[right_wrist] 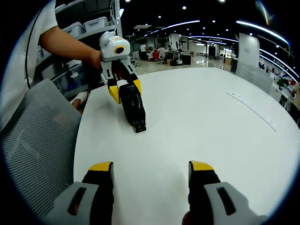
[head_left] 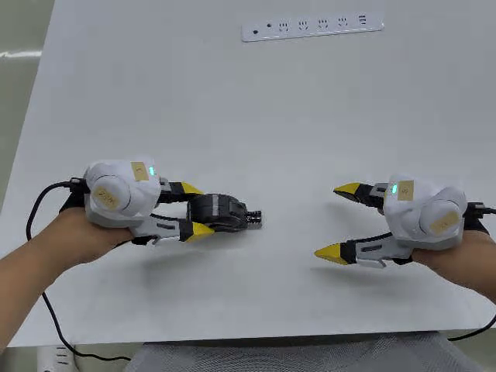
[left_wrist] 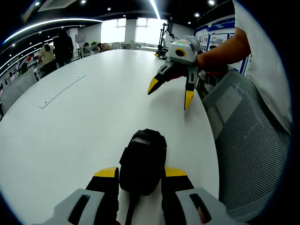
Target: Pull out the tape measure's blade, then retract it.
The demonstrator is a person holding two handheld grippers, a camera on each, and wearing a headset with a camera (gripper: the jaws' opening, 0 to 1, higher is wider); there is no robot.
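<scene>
A black tape measure (head_left: 221,212) rests on the white table (head_left: 256,101), its blade tip pointing right. My left gripper (head_left: 195,209) is shut on its body, a yellow-tipped finger on each side; the left gripper view shows the case (left_wrist: 143,161) pinched between the pads. My right gripper (head_left: 339,220) stands open over the table, well to the right of the tape, nothing between its fingers. Seen from the right gripper view, the tape measure (right_wrist: 132,106) lies ahead, held by the left gripper (right_wrist: 123,89). The right gripper (left_wrist: 169,93) also appears in the left gripper view.
A white power strip (head_left: 312,25) lies at the table's far edge. A black cable (head_left: 39,256) trails from the left gripper off the near edge. A grey mesh chair (right_wrist: 37,154) stands at the near side. People stand far off in the room.
</scene>
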